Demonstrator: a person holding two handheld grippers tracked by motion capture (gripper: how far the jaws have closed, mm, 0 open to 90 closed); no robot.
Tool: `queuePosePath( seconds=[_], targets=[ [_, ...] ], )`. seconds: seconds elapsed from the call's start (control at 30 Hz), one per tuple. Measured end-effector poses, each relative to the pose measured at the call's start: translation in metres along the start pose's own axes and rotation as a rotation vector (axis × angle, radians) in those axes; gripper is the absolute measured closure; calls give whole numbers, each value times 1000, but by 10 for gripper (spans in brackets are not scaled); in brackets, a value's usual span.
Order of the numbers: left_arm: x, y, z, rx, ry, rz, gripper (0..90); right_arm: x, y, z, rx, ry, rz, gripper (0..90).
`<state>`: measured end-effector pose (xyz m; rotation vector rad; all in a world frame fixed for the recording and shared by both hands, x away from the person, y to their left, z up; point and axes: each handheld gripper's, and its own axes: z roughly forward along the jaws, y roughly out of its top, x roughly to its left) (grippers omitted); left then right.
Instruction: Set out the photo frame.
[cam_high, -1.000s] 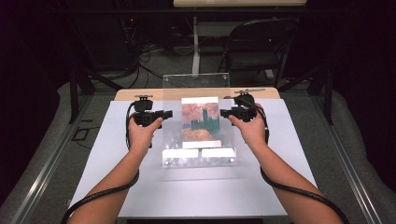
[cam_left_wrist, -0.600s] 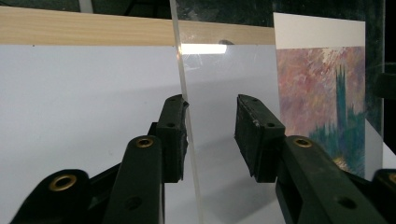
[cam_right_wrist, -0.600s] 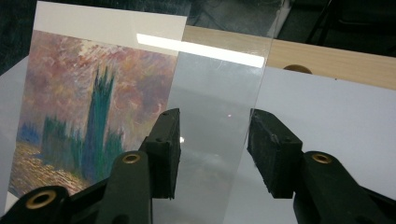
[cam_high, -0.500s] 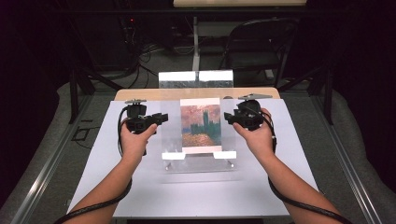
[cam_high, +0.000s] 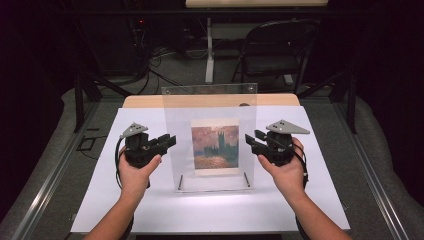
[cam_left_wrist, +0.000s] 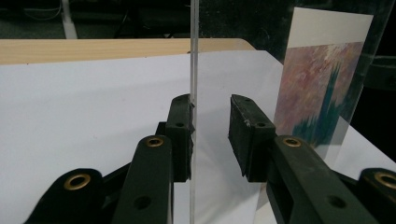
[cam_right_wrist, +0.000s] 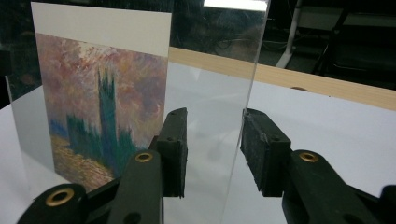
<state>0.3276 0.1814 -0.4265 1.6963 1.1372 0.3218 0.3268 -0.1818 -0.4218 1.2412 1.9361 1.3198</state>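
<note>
A clear acrylic picture frame (cam_high: 210, 100) stands upright in the middle of the white table cover (cam_high: 150, 210). It holds a print of a reddish painting with dark towers (cam_high: 215, 146). My left gripper (cam_high: 169, 142) is at the frame's left edge and my right gripper (cam_high: 250, 142) at its right edge. In the left gripper view the frame's edge (cam_left_wrist: 192, 70) runs between the jaws of my open left gripper (cam_left_wrist: 210, 135), close against one jaw. In the right gripper view the frame's edge (cam_right_wrist: 252, 93) stands between the jaws of my open right gripper (cam_right_wrist: 212, 149), and the print (cam_right_wrist: 98, 102) shows at the left.
A wooden strip (cam_high: 145, 101) borders the far side of the table. Behind it stand a folding chair (cam_high: 275, 55) and a white post (cam_high: 209, 50) amid floor cables. Grey padded rails (cam_high: 55, 165) run along both table sides.
The frame has swung from leaning back to standing upright. Both hands have come down and toward the person, and now sit lower along the frame's side edges.
</note>
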Motion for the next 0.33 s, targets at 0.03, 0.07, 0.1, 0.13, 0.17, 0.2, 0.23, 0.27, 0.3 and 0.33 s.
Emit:
queuePosePath(
  seconds=[0.03, 0.07, 0.1, 0.13, 0.17, 0.2, 0.23, 0.27, 0.3, 0.33],
  targets=[
    [-2, -2, -3, 1, -3, 9, 693, 2, -2, -4, -1, 1, -9, 611],
    [-4, -3, -5, 3, -1, 14, 689, 3, -3, -7, -7, 2, -16, 612],
    [-6, -5, -7, -2, -6, 27, 686, 4, -5, -9, -6, 5, -20, 611],
    [-7, -8, -10, -6, -10, 32, 681, 7, -7, -13, -8, 5, -23, 612],
    [-8, -10, -11, -9, -14, 34, 678, 8, -9, -16, -15, 7, -32, 611],
    [-9, -13, -14, -13, -29, 37, 672, 9, -10, -18, -19, 12, -34, 611],
    [-10, -15, -15, -17, -35, 37, 660, 10, -14, -22, -25, 18, -32, 608],
    [-11, -18, -16, -24, -43, 47, 650, 11, -16, -24, -34, 25, -27, 604],
    [-13, -19, -16, -26, -45, 56, 635, 12, -18, -26, -42, 29, -30, 597],
    [-15, -20, -17, -22, -39, 73, 628, 13, -20, -28, -38, 32, -33, 587]
  ],
)
